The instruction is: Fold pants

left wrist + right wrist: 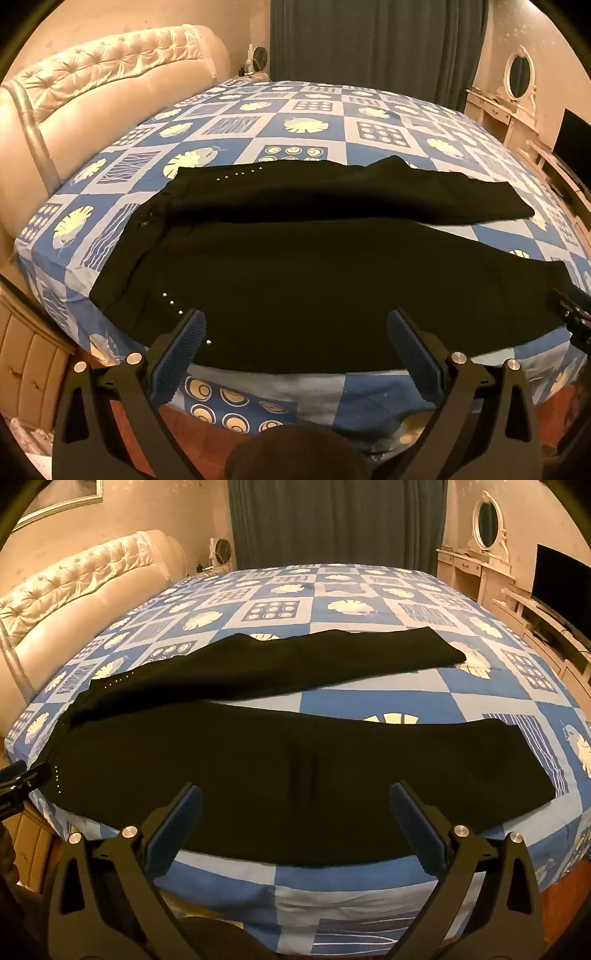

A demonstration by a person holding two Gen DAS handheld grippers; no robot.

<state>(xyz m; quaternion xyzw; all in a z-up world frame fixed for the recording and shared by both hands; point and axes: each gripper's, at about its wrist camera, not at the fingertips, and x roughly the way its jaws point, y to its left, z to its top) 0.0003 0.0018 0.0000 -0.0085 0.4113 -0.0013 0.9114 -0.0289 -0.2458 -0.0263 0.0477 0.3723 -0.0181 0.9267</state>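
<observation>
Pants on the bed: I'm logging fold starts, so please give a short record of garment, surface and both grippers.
garment: black pants, unfolded, laid flat, legs spread apart in a V
waist end: toward the headboard
surface: blue patterned bed sheet
left gripper: open, over the near leg, holding nothing
right gripper: open, over the near leg, holding nothing
fold progress: none yet

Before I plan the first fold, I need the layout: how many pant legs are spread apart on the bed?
2. The near leg lies along the bed's front edge; the far leg angles away toward the middle, a strip of bedsheet showing between them.
</observation>
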